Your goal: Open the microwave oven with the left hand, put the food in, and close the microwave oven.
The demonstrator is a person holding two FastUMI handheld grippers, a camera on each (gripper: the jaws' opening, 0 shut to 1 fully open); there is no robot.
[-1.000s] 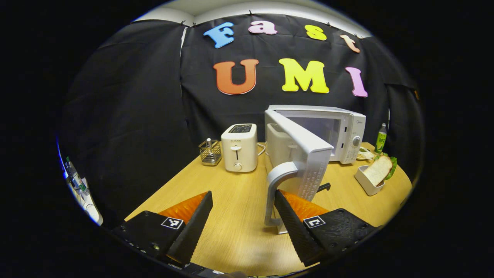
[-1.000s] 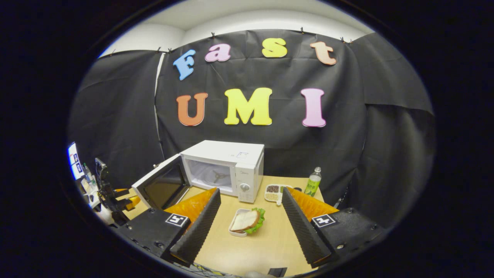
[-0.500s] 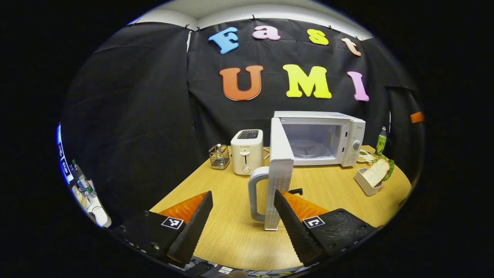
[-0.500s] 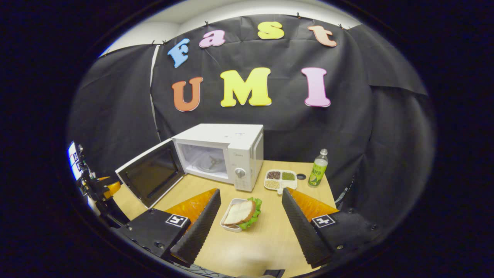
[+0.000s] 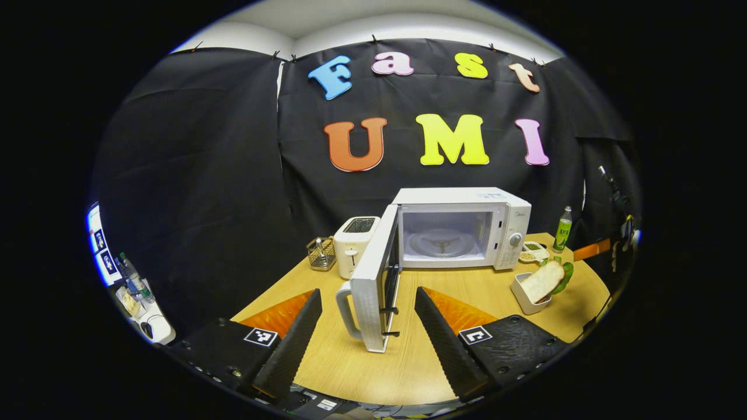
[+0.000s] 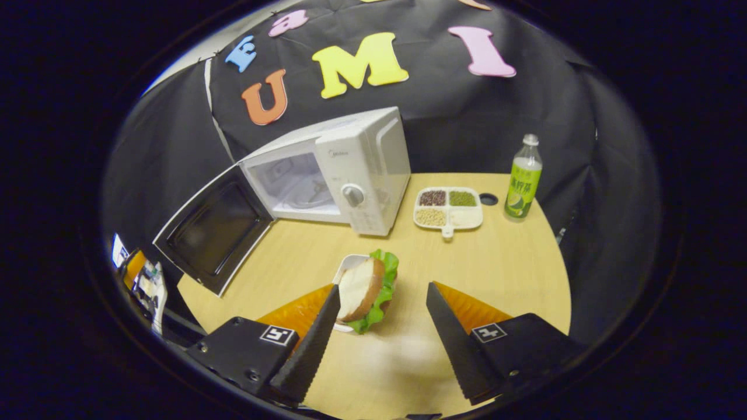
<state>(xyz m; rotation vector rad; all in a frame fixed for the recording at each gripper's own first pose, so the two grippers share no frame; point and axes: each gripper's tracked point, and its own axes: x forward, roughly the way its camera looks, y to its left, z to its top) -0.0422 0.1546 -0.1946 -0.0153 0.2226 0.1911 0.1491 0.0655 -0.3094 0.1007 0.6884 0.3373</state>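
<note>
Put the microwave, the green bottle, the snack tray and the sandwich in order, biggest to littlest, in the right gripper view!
1. microwave
2. sandwich, though it sits nearest the camera, so it may look bigger than it is
3. snack tray and green bottle look about alike

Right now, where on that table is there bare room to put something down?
The widest bare patch of table lies in front of the divided snack tray and green bottle, right of the sandwich dish. Another strip runs between the microwave and the sandwich. The swung-out door crowds the left side, as do the toaster and wire basket.
</note>
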